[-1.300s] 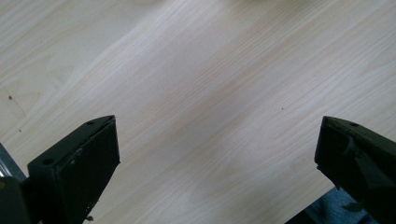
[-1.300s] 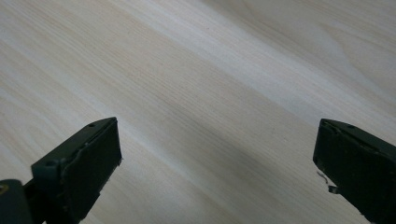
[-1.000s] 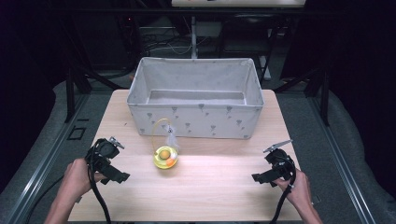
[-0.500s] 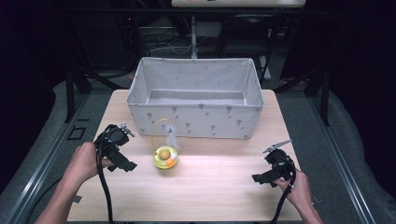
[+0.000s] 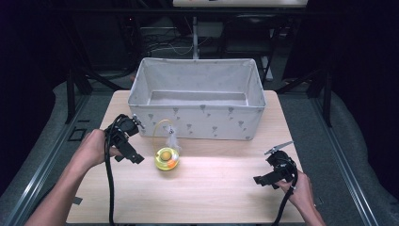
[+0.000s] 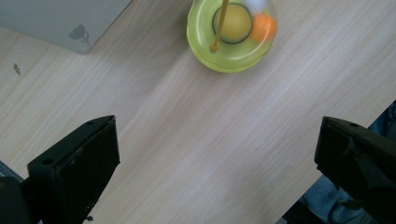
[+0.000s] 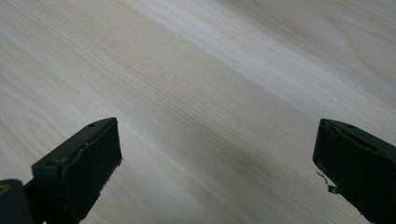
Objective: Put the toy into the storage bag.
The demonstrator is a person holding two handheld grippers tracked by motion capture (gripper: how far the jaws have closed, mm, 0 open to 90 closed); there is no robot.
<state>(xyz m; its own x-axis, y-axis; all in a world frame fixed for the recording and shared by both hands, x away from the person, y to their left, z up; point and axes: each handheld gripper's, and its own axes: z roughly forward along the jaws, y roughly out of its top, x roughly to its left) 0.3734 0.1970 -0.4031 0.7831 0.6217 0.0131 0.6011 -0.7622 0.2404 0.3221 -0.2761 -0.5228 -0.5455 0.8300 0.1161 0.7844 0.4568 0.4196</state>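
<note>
A small yellow-green round toy [image 5: 166, 159] with a yellow centre, an orange ball and a thin yellow hoop rising from it sits on the wooden table [image 5: 216, 197], just in front of the grey fabric bin [image 5: 197, 117]. The same toy [image 6: 232, 33] lies ahead of the left gripper's jaws. My left gripper [image 5: 130, 148] is open, a short way left of the toy, with nothing between its jaws. My right gripper [image 5: 266, 172] stands open over bare wood near the table's right front.
The grey fabric bin with a small printed pattern takes up the back half of the table, its inside bare. A corner of the bin [image 6: 60, 21] shows at the top left of the left gripper view. Dark frames and cables stand behind the table.
My left gripper has moved forward and to the right, from the table's left front edge to just beside the toy. The right gripper has stayed put.
</note>
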